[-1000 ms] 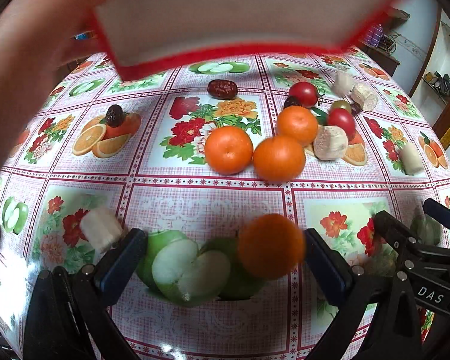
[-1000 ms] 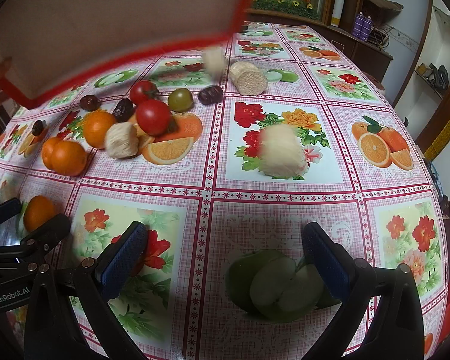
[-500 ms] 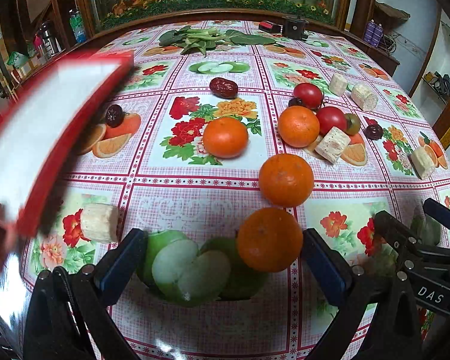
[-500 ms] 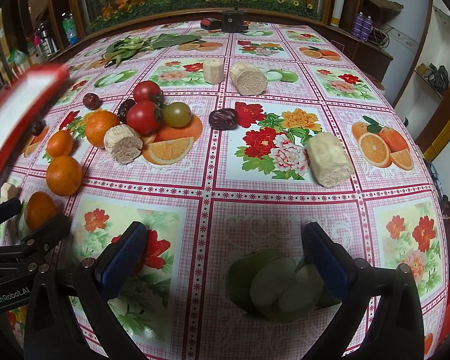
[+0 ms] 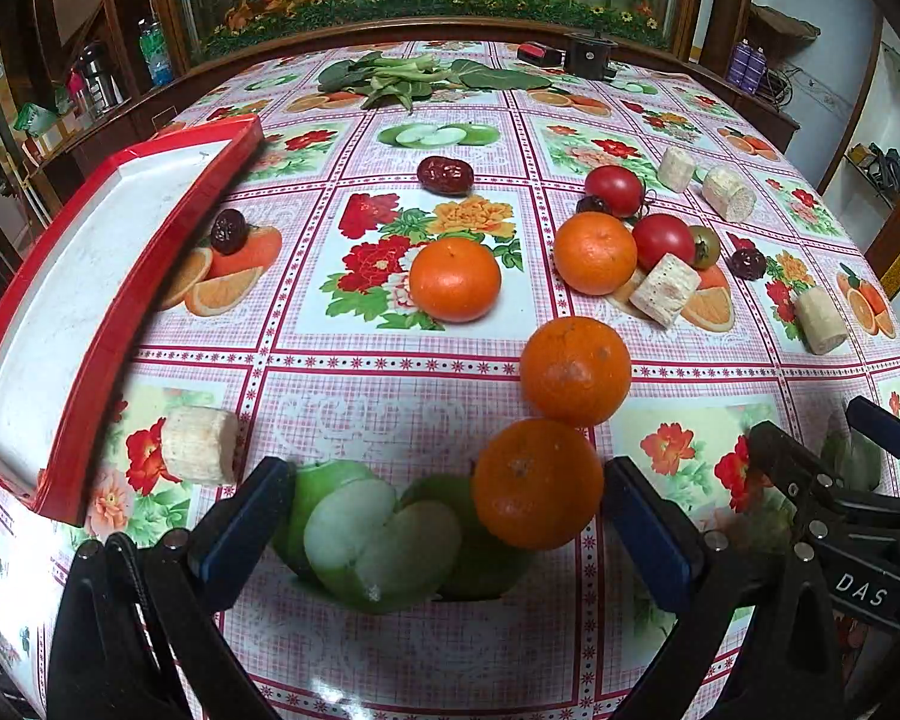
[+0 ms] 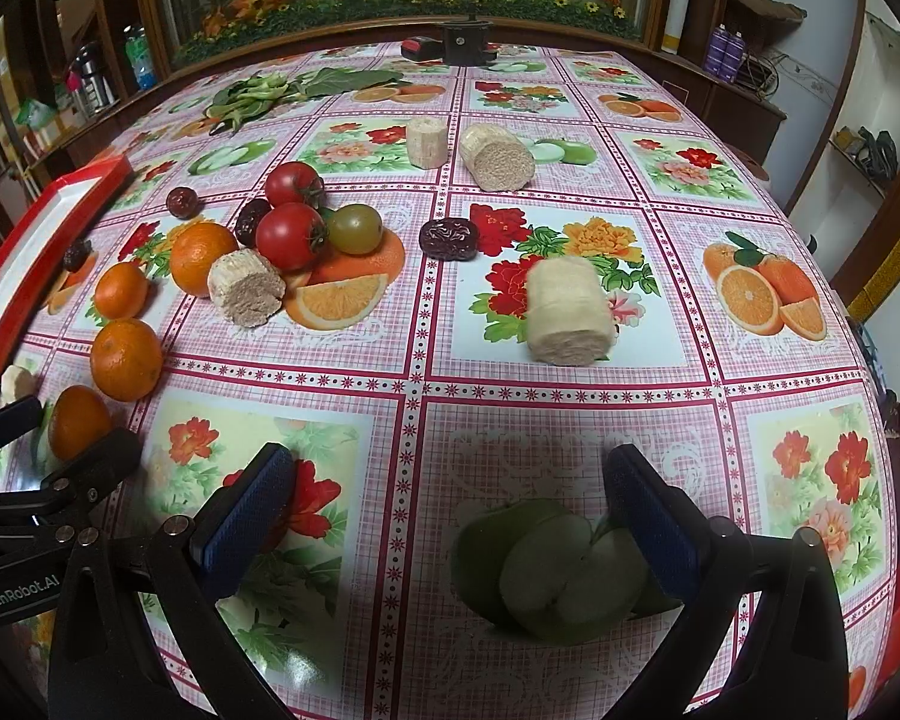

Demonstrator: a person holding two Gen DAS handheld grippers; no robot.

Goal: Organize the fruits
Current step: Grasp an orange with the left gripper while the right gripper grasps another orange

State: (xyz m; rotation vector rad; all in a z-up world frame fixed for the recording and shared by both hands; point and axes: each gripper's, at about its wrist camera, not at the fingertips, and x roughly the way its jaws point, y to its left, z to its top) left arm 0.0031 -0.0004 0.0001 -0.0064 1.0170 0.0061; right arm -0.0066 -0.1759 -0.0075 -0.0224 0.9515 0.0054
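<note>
Left gripper (image 5: 444, 531) low over the flowered tablecloth (image 5: 390, 414), blue pads spread wide, nothing clamped. Nearest orange (image 5: 537, 483) resting on the cloth between those pads, just beside the right pad; contact cannot be told. Touching its far side, a second orange (image 5: 575, 370). To the left, a pale sugarcane chunk (image 5: 200, 445) lying just beside the rim of a red-edged white tray (image 5: 120, 300), set at the table's left side.

Right gripper (image 6: 450, 531) likewise wide apart and empty, hovering over a printed green apple. Left gripper's black frame visible at the near left of the right wrist view.

Mid-table, a third orange (image 5: 455, 279) alone on a flower panel. Right of it, a cluster: fourth orange (image 5: 594, 252), two red tomatoes (image 6: 288, 236), a greenish tomato (image 6: 355, 228), a cut sugarcane piece (image 6: 246, 290) and a dark jujube (image 6: 249, 221), packed close together. A fatter sugarcane section (image 6: 567, 310) lying apart to the right on another flower panel, with a red date (image 6: 448, 238) between it and the cluster.

Farther off, two more sugarcane pieces (image 6: 497, 156) side by side. Another date (image 5: 229, 231) near the tray's rim on the left. At the far edge, leafy greens (image 6: 282, 90) and a small black device (image 6: 463, 45).
</note>
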